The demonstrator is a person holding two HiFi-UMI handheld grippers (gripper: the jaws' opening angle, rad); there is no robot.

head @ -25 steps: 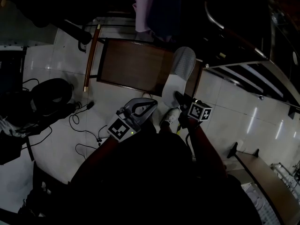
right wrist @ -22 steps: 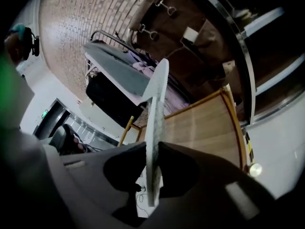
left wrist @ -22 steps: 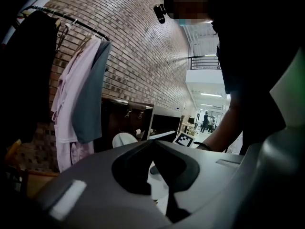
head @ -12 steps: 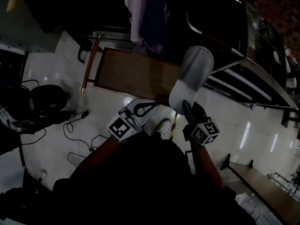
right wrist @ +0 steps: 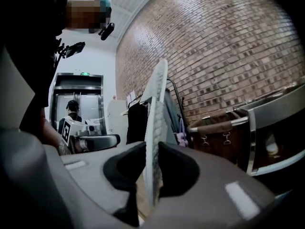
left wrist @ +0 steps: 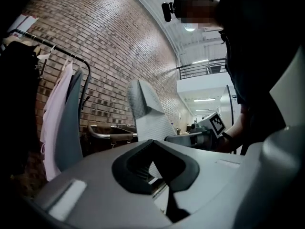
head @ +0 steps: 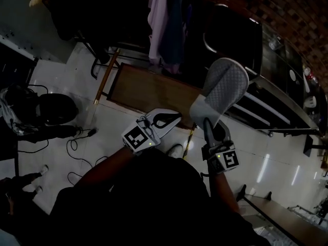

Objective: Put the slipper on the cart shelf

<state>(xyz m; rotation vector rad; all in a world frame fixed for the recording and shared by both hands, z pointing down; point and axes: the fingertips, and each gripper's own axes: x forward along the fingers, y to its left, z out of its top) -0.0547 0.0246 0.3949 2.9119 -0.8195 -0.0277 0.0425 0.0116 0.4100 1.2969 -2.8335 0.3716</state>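
A pale grey slipper (head: 224,87) stands on end, its dotted sole toward the head view. My right gripper (head: 207,123) is shut on its heel end. In the right gripper view the slipper (right wrist: 155,123) is seen edge-on, pinched between the dark pads of the right gripper (right wrist: 151,178). Its toe reaches over the near edge of the dark metal cart (head: 274,94) with its slatted shelves. My left gripper (head: 177,118) hovers just left of the slipper, jaws together and nothing in them. From the left gripper (left wrist: 164,178) view, the slipper (left wrist: 145,109) rises ahead.
A brown wooden board (head: 154,88) lies on the pale tiled floor below the grippers. Garments on a clothes rack (head: 165,24) hang behind it. Black gear and cables (head: 54,111) lie at the left. A brick wall (right wrist: 228,46) stands behind the cart.
Both grippers have risen. The right one has rolled and carried the slipper up, from over the brown board toward the cart's edge. The left one stays empty beside it.
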